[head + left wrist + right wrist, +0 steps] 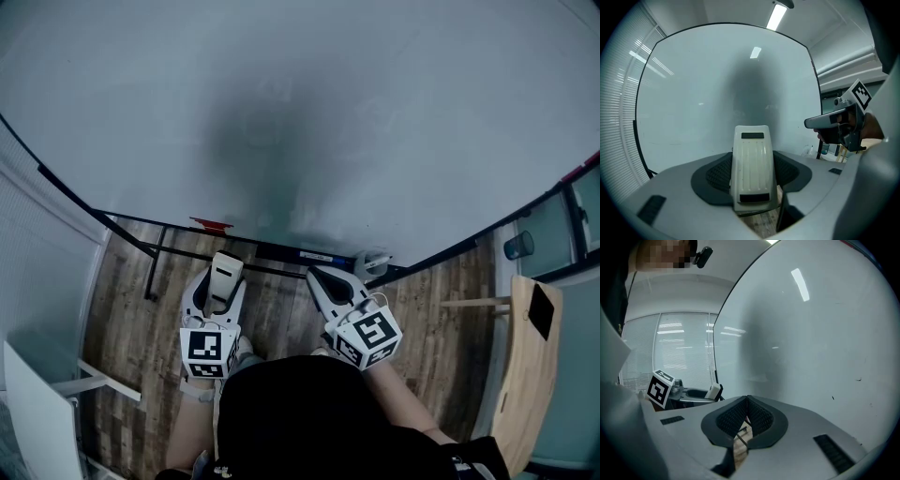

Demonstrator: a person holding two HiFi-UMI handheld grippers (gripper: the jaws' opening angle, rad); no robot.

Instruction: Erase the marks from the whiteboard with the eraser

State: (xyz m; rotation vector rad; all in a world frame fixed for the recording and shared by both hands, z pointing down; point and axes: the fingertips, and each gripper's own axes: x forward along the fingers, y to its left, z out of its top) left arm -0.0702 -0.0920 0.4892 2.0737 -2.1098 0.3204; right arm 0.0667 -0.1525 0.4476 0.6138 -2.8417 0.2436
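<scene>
My left claw (752, 180) is clamped on a cream, ribbed plastic eraser (751, 161), which lies lengthwise between the jaws and sticks out ahead of them. My right claw (746, 417) is pressed fully together with nothing in it. I hold both low before my waist, side by side, pointing at the bottom edge of the large pale glossy whiteboard (300, 122). The eraser's tip is near the board's dark tray rail (281, 251), above the wooden plank floor (127, 291). Tiny dark specks (833, 398) dot the board.
</scene>
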